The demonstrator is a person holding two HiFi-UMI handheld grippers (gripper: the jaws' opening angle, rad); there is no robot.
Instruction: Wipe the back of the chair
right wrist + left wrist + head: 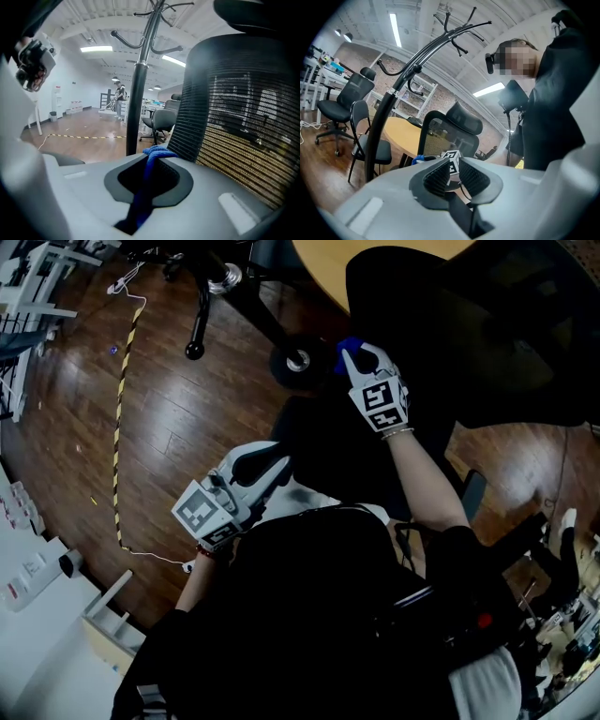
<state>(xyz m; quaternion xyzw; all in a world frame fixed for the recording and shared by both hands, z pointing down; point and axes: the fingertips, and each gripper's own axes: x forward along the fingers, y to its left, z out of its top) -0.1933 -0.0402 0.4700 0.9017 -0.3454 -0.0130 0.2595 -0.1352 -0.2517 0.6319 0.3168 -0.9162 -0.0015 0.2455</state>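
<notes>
chair back [243, 126], at three o'clock in the right gripper view: ribbed black mesh. blue cloth [158, 152]: soft, nubby fabric. floor [178, 418]: glossy dark wood.

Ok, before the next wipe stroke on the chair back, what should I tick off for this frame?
1. Grip: blue cloth clamped in the right gripper: ok.
2. Contact: cloth touching the mesh chair back: cannot tell; it sits right at the back's edge.
3. Spare hand: left gripper empty, jaws slightly apart: ok.
4. Obstacle: coat stand pole stands apart from the cloth, to its left: ok.
</notes>
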